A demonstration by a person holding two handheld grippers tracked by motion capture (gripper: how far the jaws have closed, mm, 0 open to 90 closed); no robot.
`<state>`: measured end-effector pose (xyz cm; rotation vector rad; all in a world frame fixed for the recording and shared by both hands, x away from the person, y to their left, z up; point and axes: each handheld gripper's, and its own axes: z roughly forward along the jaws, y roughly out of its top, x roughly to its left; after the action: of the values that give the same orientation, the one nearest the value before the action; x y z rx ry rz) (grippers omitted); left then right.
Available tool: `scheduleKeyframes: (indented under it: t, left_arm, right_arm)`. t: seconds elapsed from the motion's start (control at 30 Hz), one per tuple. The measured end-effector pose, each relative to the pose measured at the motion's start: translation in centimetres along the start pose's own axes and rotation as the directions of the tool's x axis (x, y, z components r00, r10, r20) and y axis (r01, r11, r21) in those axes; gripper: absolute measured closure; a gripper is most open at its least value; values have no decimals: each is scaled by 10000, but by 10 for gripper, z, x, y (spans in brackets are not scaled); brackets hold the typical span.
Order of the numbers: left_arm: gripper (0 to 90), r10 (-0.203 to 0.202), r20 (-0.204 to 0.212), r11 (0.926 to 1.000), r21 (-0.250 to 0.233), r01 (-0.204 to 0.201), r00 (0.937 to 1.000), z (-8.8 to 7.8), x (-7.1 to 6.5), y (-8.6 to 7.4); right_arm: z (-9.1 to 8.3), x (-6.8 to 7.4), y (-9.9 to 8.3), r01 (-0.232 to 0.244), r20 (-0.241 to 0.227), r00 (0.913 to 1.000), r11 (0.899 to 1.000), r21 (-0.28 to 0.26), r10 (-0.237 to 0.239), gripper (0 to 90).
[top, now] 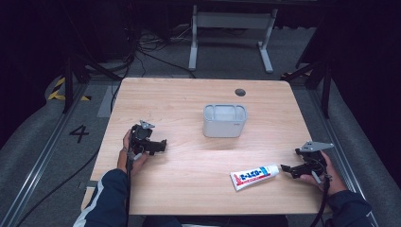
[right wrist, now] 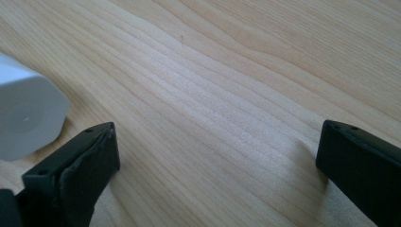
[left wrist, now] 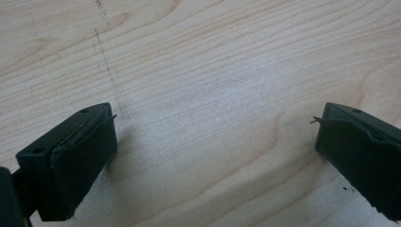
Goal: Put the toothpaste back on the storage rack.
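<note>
Toothpaste tube [top: 255,177] lies flat on the wooden desk [top: 189,99], front right, white cap [right wrist: 26,116] pointing at the right gripper [top: 287,169] just beside it. Right fingers apart, empty, low over the desk. Left gripper [top: 161,146] at front left, fingers apart, empty. Grey open bin [top: 225,121] stands mid-desk, well apart from both.

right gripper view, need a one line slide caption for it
Open right gripper low over the bare wooden table, the white tube cap just beyond its left jaw.
</note>
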<state>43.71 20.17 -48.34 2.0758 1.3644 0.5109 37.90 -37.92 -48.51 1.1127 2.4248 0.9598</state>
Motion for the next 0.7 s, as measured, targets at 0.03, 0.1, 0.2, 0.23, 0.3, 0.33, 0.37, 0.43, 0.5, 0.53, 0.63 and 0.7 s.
scheduleKeyframes:
  t: [0.03,0.1,0.2,0.23,0.3,0.33,0.37,0.43,0.5,0.53,0.63,0.7]
  left_arm:
    - [3,45,101,10000,-9,-45,9999,-2,-1,-3]
    - [3,163,226,9999,-2,-163,9996,-3,-1,-4]
    - [2,494,490,9987,67,-497,9976,-7,-1,-7]
    - [2,555,530,9980,265,-569,9971,-11,-2,-9]
    - [2,568,569,9982,170,-579,9968,-12,-4,-12]
    - [2,784,633,9968,81,-791,9949,-14,-4,-14]
    - [2,934,762,9956,-23,-935,9927,-15,-4,-17]
    - [2,983,907,9951,41,-991,9910,-19,-6,-21]
    - [2,1156,1020,9933,-36,-1159,9880,-22,-8,-25]
    - [4,1306,1114,9914,-89,-1304,9852,-24,-9,-27]
    - [5,1681,1475,9857,-113,-1683,9747,-30,-14,-34]
    - [5,1999,1686,9796,-142,-2004,9652,-34,-16,-38]
  right_arm:
    - [0,0,0,23,-12,10000,10000,48,-23,5]
    - [-1,0,0,70,-25,10000,9999,99,-69,5]
    - [-3,-1,1,135,-87,9999,9992,369,-132,5]
    - [-3,-1,1,141,-102,9999,9992,385,-137,5]
    - [-3,-1,2,160,-107,9998,9990,413,-155,7]
    - [-3,-1,2,202,-148,9997,9987,466,-195,16]
    - [-4,0,3,243,-176,9996,9984,503,-234,26]
    - [-5,1,4,427,-182,9990,9975,558,-417,43]
    - [-6,2,5,541,-277,9982,9968,587,-525,101]
    - [-7,2,6,624,-402,9974,9963,587,-601,144]
    - [-9,5,8,876,-569,9949,9938,684,-838,169]
    - [-10,9,11,1210,-751,9905,9892,828,-1149,184]
